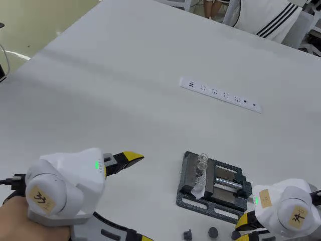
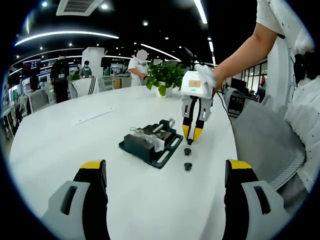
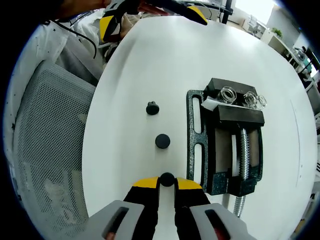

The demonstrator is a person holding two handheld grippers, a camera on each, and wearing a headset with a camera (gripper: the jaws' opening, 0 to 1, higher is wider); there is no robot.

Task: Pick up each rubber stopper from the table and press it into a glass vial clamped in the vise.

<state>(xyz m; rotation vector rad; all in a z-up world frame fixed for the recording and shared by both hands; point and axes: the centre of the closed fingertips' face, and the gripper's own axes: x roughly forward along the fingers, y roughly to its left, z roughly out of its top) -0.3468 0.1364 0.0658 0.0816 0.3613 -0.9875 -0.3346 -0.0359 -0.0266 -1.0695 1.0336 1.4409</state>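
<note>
1. Right gripper [image 3: 166,186]: the jaws are clenched on a black rubber stopper [image 3: 166,178], pinched at the very tips. It sits at or just above the table [image 3: 135,65]; I cannot tell whether it has left the surface. In my judgement the tip-only hold leaves the plug end free to enter a vial mouth.
2. A second stopper [image 3: 162,141] and a third stopper [image 3: 152,107] lie in a line beyond it, apart from each other, along the long side of the vise [image 3: 225,145]. That keeps them close to hand for later picks.
3. The vise lies flat on the table. One glass vial [image 3: 228,93] and another vial [image 3: 252,100] are clamped side by side at its far end, and both mouths look open. A white scrap [image 3: 210,103] is beside them, possibly padding.
4. Left gripper [image 1: 139,198]: the jaws are released, wide apart and empty. It is well apart from the vise and points toward it, apparently standing by.
5. Assessment: the first pick is in hand and no stopper is seated. The next move needs square alignment over a mouth, because a tilted stopper could jam.
6. A power strip [image 1: 220,95] lies farther off, uninvolved.
</note>
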